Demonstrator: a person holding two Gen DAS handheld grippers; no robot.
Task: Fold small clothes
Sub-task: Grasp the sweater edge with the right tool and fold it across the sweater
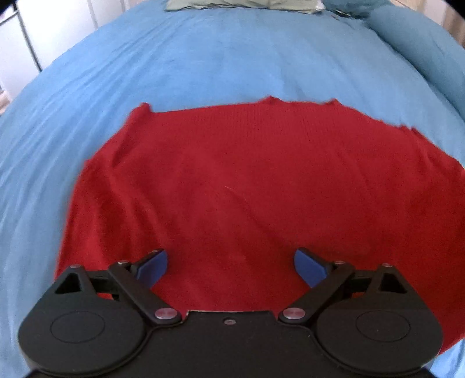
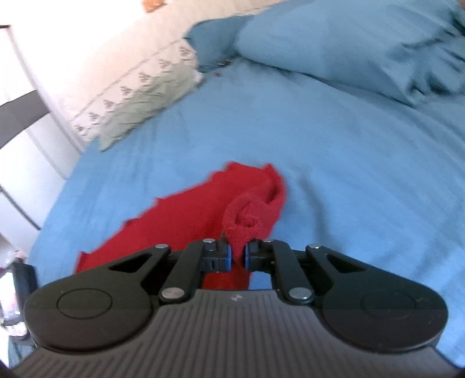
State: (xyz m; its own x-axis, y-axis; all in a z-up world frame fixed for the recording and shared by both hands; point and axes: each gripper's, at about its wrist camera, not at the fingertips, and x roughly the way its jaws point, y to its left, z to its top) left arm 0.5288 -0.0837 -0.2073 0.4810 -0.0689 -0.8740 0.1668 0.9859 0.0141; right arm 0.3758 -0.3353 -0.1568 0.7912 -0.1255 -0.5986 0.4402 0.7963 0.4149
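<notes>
Left wrist view showed one red knitted garment spread mostly flat on a bed covered by a blue sheet, with a few soft creases near its left side. The left gripper hung over the near part of the garment, its two blue-padded fingers spread wide with nothing between them. At the far edge of the bed lay one pale green patterned cloth, and a blue pillow sat at the upper right.

In the right wrist view the right gripper had its fingers pressed together on a bunched corner of the same red garment, a rolled edge of the knit standing just above the pads. The rest of the fabric trailed away to the left across the sheet. The same pale green patterned cloth lay near the bed's edge, and two blue pillows could be counted at the top, one large and one partly behind it. A white cupboard front stood beyond the bed on the left. No brand, label or readable writing could be made out on anything; both views were somewhat blurred.
</notes>
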